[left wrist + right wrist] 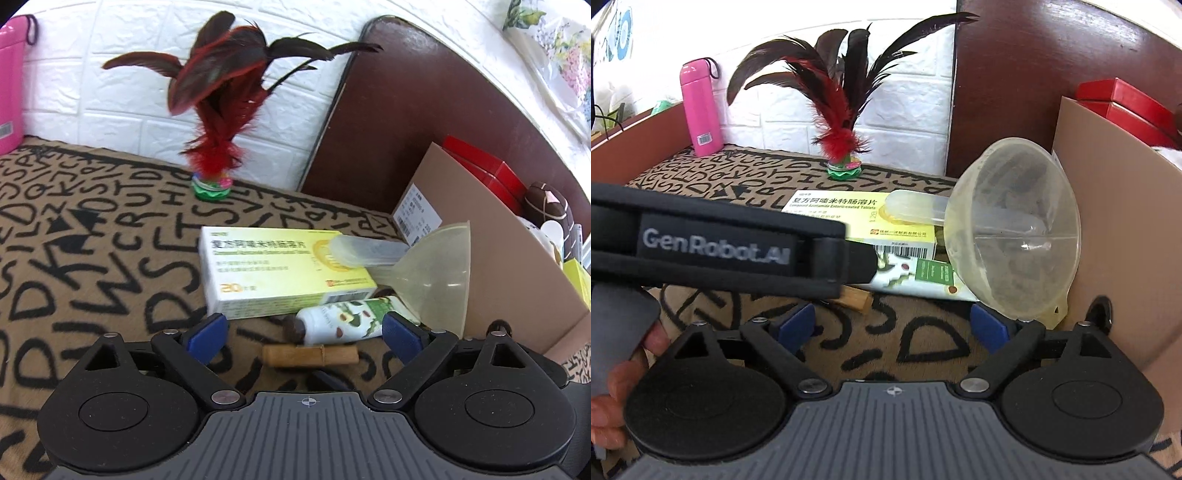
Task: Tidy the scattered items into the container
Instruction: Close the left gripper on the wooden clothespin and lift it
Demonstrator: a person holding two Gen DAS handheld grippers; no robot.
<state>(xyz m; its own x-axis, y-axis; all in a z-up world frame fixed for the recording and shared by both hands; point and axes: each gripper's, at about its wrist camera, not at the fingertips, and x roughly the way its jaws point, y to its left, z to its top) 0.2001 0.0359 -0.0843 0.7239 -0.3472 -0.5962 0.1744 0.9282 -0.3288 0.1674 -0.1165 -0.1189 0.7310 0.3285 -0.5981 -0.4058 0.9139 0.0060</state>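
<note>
- Well, the left gripper (304, 332) hangs low over the letter-printed cloth (74, 258), its blue-padded jaws spread wide with nothing between them.
- Just ahead of it at 12 o'clock lies a short wooden stick (310, 355), flat on the cloth and crosswise between the two pads (207, 332) without touching either.
- Just beyond the stick is a small white bottle (340, 324) on its side, printed with green leaves, its dark cap toward 9 o'clock.
- Behind the bottle sits a yellow-and-white medicine box (273, 273), lying flat.
- A clear plastic funnel (428, 273) rests with its spout across the box's top and its wide mouth toward 3 o'clock, right against the cardboard box (498, 258).
- That cardboard box stands at 2 o'clock from the left gripper, with several items inside, too crowded to make out.
- A red-and-black feather shuttlecock (218, 122) stands upright at 11 o'clock, near the white brick wall (110, 92).
- The right gripper (894, 328) is also spread open and empty, over bare cloth.
- From its view the funnel's mouth faces the camera at 1 o'clock, and the left gripper's black body crosses at 9 o'clock.
- A pink bottle (700, 110) stands far off at 11 o'clock.
</note>
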